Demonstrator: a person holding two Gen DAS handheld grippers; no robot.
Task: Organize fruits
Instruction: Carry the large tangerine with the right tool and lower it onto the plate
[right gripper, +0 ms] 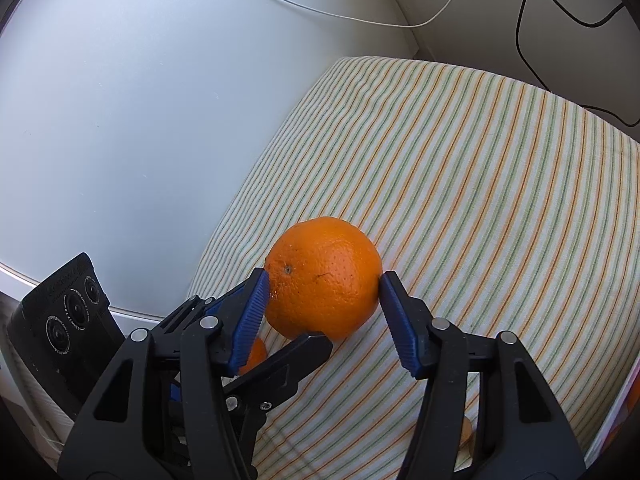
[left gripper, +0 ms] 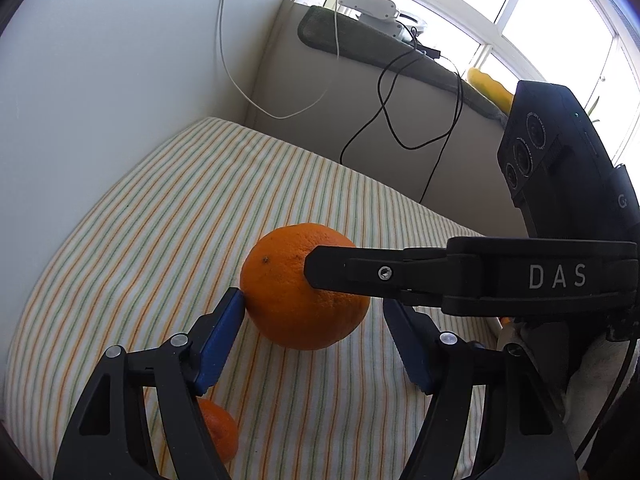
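A large orange sits on the striped cloth. In the right wrist view, my right gripper has both blue pads pressed on the orange's sides. My left gripper straddles the same orange. Its left pad touches the fruit, while a strip of cloth shows between the fruit and its right pad. One black finger of the right gripper crosses the orange's top right. A left gripper finger lies under the orange's near side. A smaller orange lies nearer, partly hidden.
A pale wall borders the cloth on the left. Black cables and white cables hang over a beige panel behind. A sill holds a white power strip and a yellow object. The right gripper's black camera body stands at right.
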